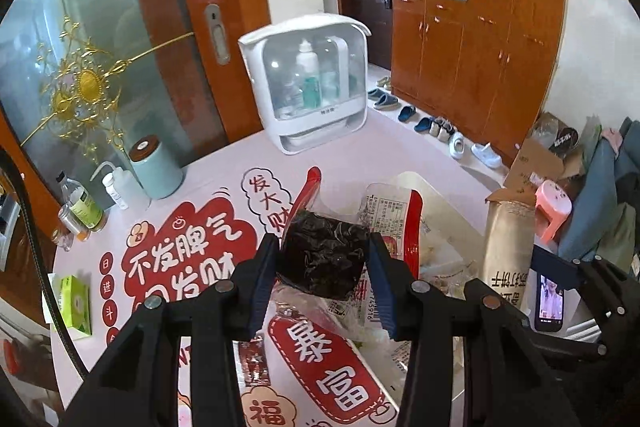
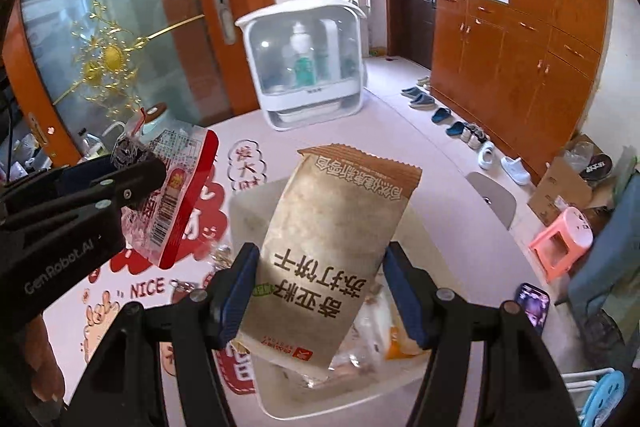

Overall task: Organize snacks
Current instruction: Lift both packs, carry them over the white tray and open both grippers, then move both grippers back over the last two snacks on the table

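We hold a snack in each gripper, both lifted above the table (image 1: 352, 163); the left gripper (image 1: 324, 263) has its blue pads pressed on either side of a clear packet (image 1: 324, 255) with red edges, a dark crinkled lump (seaweed, we think) showing through the film; a printed label and a barcode sit on its white panel, plain in the right wrist view (image 2: 172, 203). The right gripper (image 2: 320, 291) is closed about halfway on a tan cracker bag (image 2: 332, 247), upright and a little tilted, with a brown serrated top seam and dark characters down its front; in the left view it stands to the right of the packet (image 1: 508, 247). Below the bag lies a white tray (image 2: 320, 407) with other wrapped snacks in it; the tablecloth (image 1: 192, 255) is pink with red cartoon lettering.
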Demonstrator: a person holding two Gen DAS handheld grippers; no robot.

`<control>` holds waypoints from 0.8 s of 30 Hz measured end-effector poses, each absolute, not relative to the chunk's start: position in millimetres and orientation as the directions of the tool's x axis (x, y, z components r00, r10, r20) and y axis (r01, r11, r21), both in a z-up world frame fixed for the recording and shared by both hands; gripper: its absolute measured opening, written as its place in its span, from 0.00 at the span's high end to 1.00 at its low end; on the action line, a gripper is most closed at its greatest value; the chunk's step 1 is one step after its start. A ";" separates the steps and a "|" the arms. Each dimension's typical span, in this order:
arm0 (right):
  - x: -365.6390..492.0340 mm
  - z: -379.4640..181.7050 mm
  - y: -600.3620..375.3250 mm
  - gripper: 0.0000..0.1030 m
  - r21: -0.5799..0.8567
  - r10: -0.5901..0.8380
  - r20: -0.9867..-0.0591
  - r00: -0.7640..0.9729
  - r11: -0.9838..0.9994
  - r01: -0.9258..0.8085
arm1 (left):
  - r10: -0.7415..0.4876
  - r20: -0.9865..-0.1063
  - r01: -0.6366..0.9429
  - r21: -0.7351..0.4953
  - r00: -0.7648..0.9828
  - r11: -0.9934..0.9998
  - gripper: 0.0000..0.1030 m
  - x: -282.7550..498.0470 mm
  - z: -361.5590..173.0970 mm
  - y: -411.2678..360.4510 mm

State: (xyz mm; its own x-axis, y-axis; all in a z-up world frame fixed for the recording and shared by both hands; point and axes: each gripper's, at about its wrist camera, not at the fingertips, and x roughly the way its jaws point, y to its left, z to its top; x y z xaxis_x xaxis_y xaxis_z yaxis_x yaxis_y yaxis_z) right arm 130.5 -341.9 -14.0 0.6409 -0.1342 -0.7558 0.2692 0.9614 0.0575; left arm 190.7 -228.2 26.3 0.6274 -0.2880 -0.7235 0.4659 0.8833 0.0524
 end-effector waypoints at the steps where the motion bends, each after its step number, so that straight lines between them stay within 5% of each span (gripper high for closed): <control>1: 128.9 -15.4 -344.8 0.37 0.055 -0.135 -0.759 0.637 0.962 0.269 | -0.283 -0.730 0.466 0.055 0.622 0.883 0.58 190.1 23.3 -233.5; 13: 126.5 -29.4 -358.7 0.36 0.037 -0.146 -0.800 0.582 0.956 0.290 | -0.195 -0.798 0.437 0.094 0.570 0.895 0.55 207.0 -19.5 -248.0; 14: 127.2 -31.5 -360.7 0.36 0.054 -0.132 -0.806 0.577 0.954 0.294 | -0.190 -0.801 0.437 0.097 0.567 0.894 0.52 207.8 -22.2 -248.8; 16: 126.9 -37.1 -366.7 0.36 0.109 -0.088 -0.821 0.564 0.946 0.306 | -0.158 -0.811 0.425 0.121 0.564 0.897 0.21 207.1 -27.1 -249.2; 17: 126.3 -38.6 -369.0 0.36 0.129 -0.074 -0.824 0.561 0.941 0.313 | -0.148 -0.808 0.414 0.128 0.571 0.902 0.16 206.6 -27.4 -247.8; 24: 122.5 -35.9 -369.4 0.36 0.142 -0.071 -0.821 0.567 0.936 0.323 | -0.120 -0.810 0.360 0.118 0.573 0.925 0.14 209.6 -24.3 -229.4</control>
